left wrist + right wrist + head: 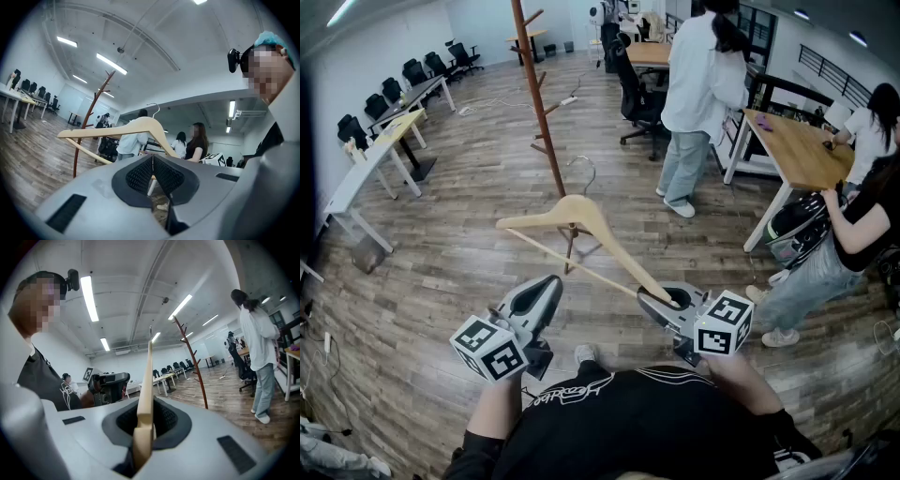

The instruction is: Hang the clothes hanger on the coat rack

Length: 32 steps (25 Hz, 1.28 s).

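A pale wooden clothes hanger (572, 220) with a metal hook (581, 173) hangs in the air in front of me, tilted. My right gripper (670, 302) is shut on the end of its right arm; the right gripper view shows the hanger (146, 394) edge-on between the pads. My left gripper (546, 289) sits below the hanger's bar, shut and empty, with its pads (153, 171) meeting. The brown wooden coat rack (546, 112) stands on the floor beyond the hanger, apart from it. It also appears as the coat rack (86, 126) and coat rack (194, 364) in the gripper views.
A person in white (698, 94) stands right of the rack, next to an office chair (637, 94). Another person (848, 234) sits at the far right by a wooden desk (802, 150). Desks (384, 141) and chairs line the left wall.
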Each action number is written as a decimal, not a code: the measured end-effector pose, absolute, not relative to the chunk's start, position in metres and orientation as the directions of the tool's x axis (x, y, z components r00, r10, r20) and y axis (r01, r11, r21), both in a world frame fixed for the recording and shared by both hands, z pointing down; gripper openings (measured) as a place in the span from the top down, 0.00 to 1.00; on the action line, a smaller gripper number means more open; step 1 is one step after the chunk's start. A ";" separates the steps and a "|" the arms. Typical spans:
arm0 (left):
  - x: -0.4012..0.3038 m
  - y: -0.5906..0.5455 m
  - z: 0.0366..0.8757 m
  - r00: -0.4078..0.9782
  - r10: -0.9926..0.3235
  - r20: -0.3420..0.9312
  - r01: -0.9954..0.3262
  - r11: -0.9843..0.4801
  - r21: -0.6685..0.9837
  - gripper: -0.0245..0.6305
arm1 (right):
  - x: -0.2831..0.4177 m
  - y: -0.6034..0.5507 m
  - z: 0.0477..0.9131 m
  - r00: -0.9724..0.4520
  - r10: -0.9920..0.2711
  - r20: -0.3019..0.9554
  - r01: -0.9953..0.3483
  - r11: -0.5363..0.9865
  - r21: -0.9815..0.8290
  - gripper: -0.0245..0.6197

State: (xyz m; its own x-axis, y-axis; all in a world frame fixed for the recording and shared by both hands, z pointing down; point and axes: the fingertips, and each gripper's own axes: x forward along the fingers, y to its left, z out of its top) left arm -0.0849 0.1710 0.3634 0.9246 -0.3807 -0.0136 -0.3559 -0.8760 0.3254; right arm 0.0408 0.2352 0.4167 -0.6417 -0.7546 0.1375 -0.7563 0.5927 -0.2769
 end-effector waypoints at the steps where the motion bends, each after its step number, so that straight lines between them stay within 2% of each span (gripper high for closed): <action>1: -0.084 0.171 0.364 0.925 -0.381 -0.013 -0.356 -0.875 0.327 0.95 | 0.041 0.235 0.417 -0.642 -0.754 0.138 -0.756 0.592 -0.280 0.88; 18: -0.078 0.126 0.377 0.926 -0.378 0.006 -0.355 -0.864 0.357 0.95 | 0.051 0.190 0.425 -0.631 -0.760 0.156 -0.760 0.565 -0.322 0.88; 32: -0.064 -0.030 0.385 0.947 -0.320 0.023 -0.305 -0.877 0.371 0.95 | 0.060 0.045 0.431 -0.590 -0.792 0.155 -0.784 0.518 -0.341 0.88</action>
State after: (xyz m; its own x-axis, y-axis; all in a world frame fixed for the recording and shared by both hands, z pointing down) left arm -0.0636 -0.0302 0.3855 0.9471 -0.3202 0.0227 -0.3054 -0.8769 0.3713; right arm 0.0600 0.0453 0.4307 -0.5903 -0.7922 0.1550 -0.7844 0.5177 -0.3415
